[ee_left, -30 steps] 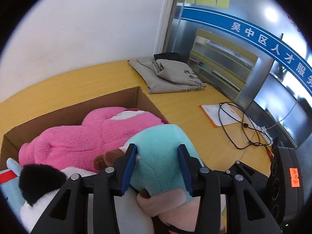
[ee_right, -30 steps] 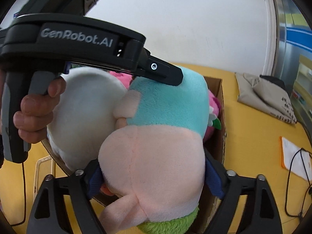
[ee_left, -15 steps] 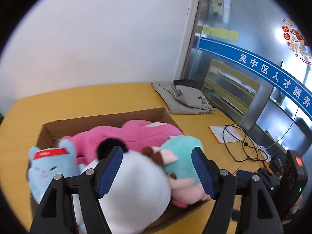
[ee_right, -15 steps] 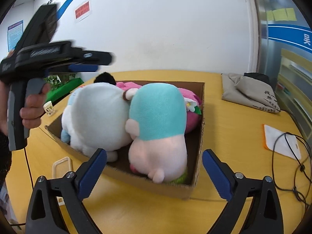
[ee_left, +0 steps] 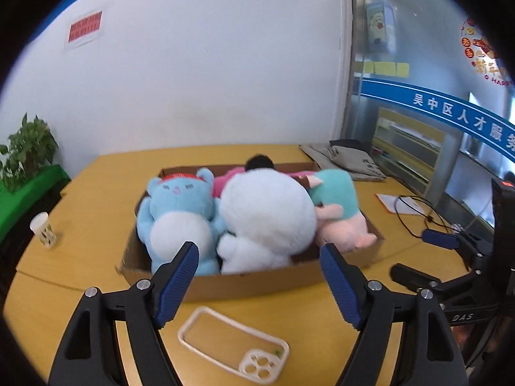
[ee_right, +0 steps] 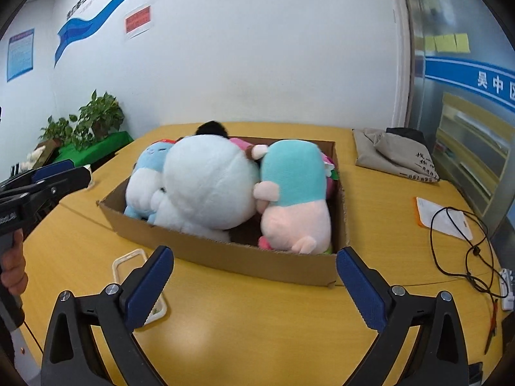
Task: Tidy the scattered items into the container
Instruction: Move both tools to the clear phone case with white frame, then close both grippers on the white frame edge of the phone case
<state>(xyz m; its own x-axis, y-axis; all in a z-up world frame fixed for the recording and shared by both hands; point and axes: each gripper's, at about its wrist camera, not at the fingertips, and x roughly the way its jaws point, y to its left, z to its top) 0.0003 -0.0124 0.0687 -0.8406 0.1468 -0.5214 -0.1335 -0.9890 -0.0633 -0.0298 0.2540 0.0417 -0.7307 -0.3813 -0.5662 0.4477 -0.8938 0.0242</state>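
A cardboard box on the yellow table holds several plush toys: a blue one, a big white one, a teal and pink one, and a pink one mostly hidden behind them. My left gripper is open and empty, back from the box's near wall. My right gripper is open and empty in front of the box. The left gripper also shows in the right wrist view, at the left.
A white phone case lies on the table in front of the box. A small white cup stands at the left. A grey bag, a paper and black cable lie to the right. Plants stand at the far left.
Both grippers let go of the teal and pink plush, opened wide and pulled back and up from the box. The plush now rests in the box's right end.
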